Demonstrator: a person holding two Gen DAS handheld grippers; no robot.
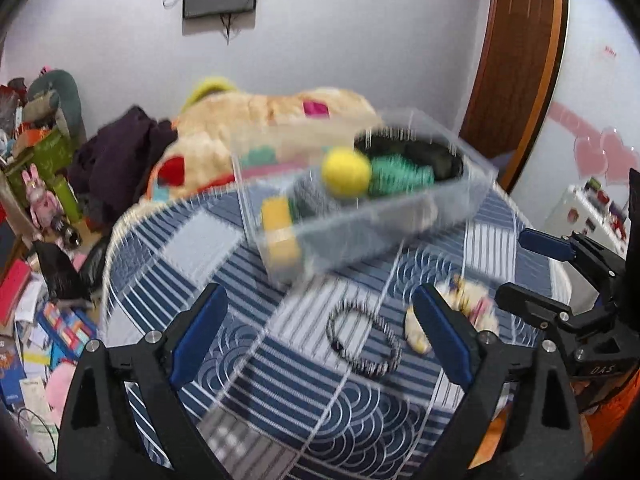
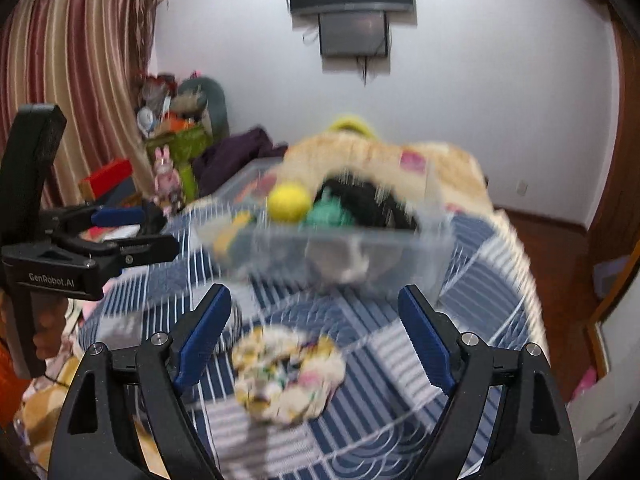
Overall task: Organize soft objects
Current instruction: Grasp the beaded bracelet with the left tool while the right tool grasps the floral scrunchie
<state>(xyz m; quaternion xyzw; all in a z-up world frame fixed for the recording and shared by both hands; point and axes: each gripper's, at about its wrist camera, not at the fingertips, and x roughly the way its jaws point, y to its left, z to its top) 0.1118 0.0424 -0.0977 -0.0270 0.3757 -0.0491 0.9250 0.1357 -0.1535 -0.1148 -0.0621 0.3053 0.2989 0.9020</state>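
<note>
**Both tongs wide, nothing held; soft items on bed & in bin**

Your left tongs [image 1: 320,332] stand wide apart at the bottom of the left wrist view, holding nothing. Between the blue pads, lower centre, lies a black-and-white scrunchie [image 1: 364,346] flat on the blue striped bedspread [image 1: 200,240]. Just right of it, partly behind the right pad, sits the floral scrunchie [image 1: 472,312].

Your right tongs [image 2: 316,336] are also wide, empty. The floral scrunchie [image 2: 288,376] lies on the bedspread [image 2: 480,280] between the pads, lower centre of the right wrist view; not touched as far as the blur lets you tell.

Clear plastic bin [image 1: 460,216] sits mid-frame on the bed, beyond both scrunchies. Inside: yellow ball [image 1: 346,172] next to a green item [image 1: 400,176], w/ a dark item [image 1: 420,152] behind, yellow block [image 1: 280,232] at the bin's left end. Frames are blurred, so finer detail is unclear.
</note>
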